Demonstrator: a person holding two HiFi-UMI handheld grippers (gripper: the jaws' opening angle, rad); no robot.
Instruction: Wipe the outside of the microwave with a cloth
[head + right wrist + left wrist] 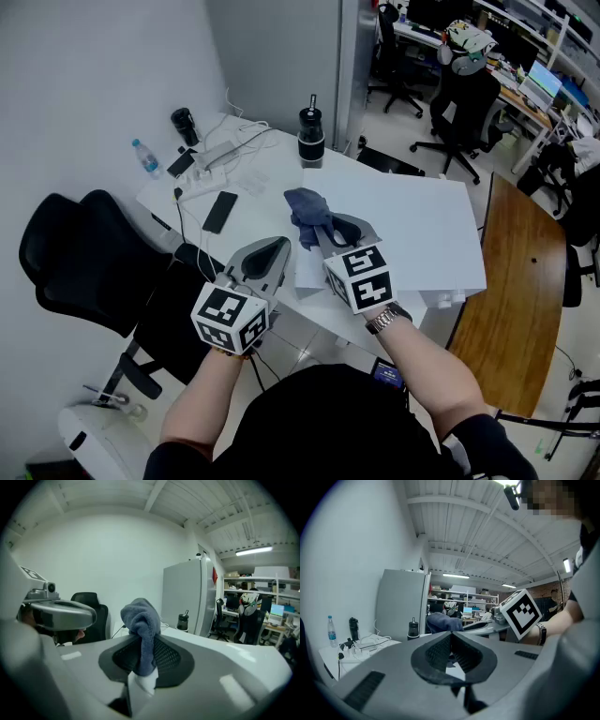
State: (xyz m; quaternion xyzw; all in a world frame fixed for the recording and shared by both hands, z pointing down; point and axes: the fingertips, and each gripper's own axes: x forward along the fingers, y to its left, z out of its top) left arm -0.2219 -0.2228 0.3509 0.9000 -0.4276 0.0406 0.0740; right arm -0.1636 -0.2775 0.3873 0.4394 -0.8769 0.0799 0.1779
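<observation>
So the right gripper has its jaws pinched on a blue-grey cloth. The cloth is bunched up and most of it sticks out past the tips in a lump. The left gripper is squeezed fully together with nothing in it. It hangs low and to the left of the other one, by the front edge of the desk.

The bit that matters: the cloth is right over the near-left corner of a white box sitting on the desk. I think that's the microwave seen from above, so only its flat top shows. Honestly I can't make out a door or buttons from this angle, so take that with a pinch of salt. It stretches away to the right and forward from the cloth, with its long side running left-right across the head view. The right hand is clearly the nearer one, basically at it already.

Room-wise, the top is bare, so I'd say a sweep to the right has nothing in its way. The near and left edges are both just beside the cloth, so dropping over onto either side looks easy. Things to watch:
- the dark drinks bottle standing just off the rear-left corner
- the phone on the desk to the left
- the cables further back on that side
</observation>
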